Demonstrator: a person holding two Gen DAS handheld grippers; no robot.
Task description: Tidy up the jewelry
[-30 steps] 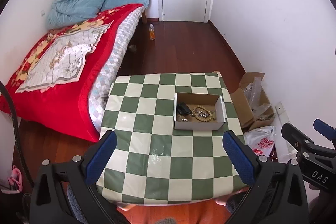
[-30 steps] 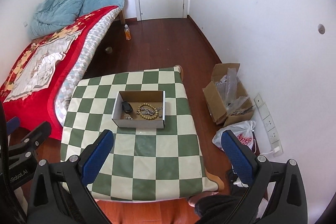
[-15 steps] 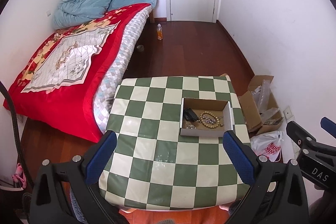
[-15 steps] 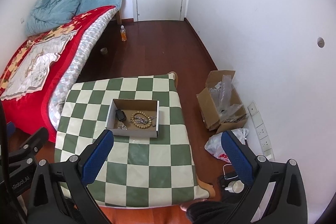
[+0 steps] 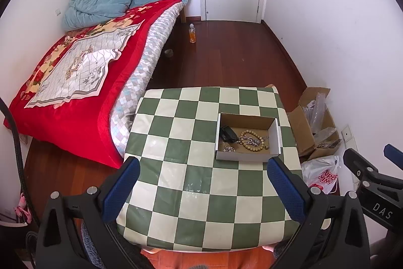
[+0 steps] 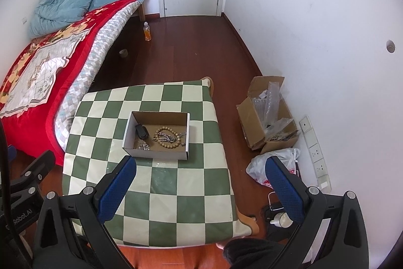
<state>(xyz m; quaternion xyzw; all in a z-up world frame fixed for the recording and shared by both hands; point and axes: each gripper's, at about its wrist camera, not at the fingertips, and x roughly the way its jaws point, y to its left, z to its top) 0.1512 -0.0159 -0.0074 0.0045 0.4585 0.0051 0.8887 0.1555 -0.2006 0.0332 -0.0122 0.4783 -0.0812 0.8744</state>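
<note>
While both tools hover above the table:
Left gripper (image 5: 202, 184): jaws spread, empty.
Right gripper (image 6: 201, 183): same.
Box (image 6: 141, 153): on checkered table (image 6: 161, 196), holding all jewelry.
Bead bracelet (image 6: 168, 136): light, limp; likely pinch 1 strand.
Chain (image 6: 165, 136): slippery, tangled.

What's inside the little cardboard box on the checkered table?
The cardboard box holds a wooden bead bracelet with a silver chain lying across it, a black object, and a small silver piece. Whatever lies beneath the beads or close behind the near wall is hidden.
</note>
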